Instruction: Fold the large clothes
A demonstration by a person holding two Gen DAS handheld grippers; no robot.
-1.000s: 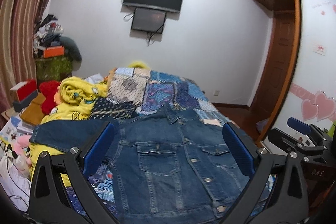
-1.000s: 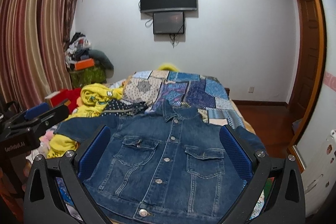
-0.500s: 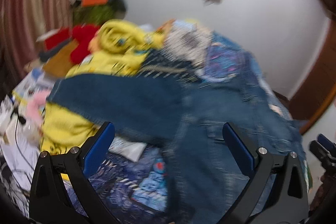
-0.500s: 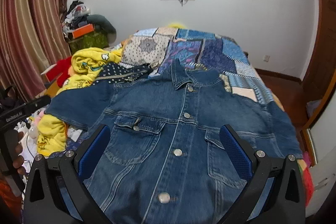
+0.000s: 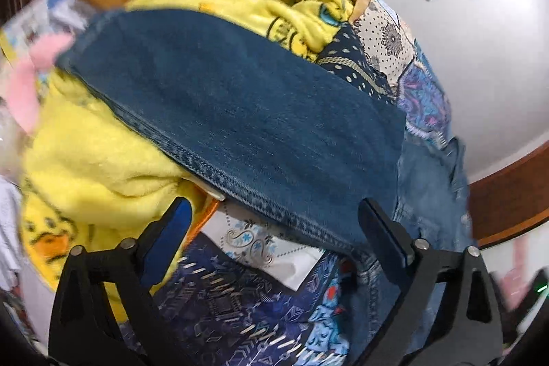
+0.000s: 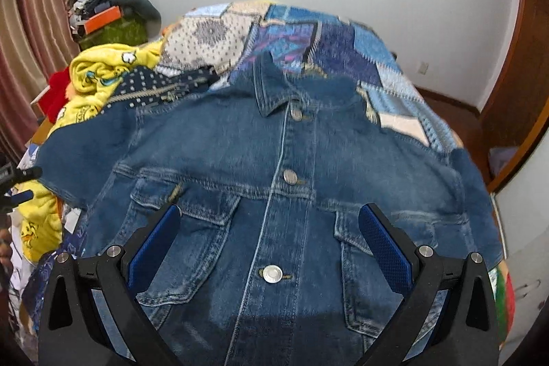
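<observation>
Because folding begins with a sleeve, the left claw [image 5: 274, 218] hangs wide open and empty just before the denim jacket's sleeve [image 5: 240, 112]; the right claw [image 6: 271, 228], equally open, hovers above the jacket [image 6: 274, 167] spread on the bed [image 6: 343, 33].

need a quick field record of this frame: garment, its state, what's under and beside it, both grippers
garment: denim jacket
state: spread flat, front up, buttoned, unfolded
surface: patchwork bedspread
left sleeve: sleeve stretched out over yellow blanket
left hand-held gripper: open, at the sleeve's lower edge, holding nothing
right hand-held gripper: open, over the jacket front between the chest pockets, holding nothing
blur: left wrist view smeared
</observation>
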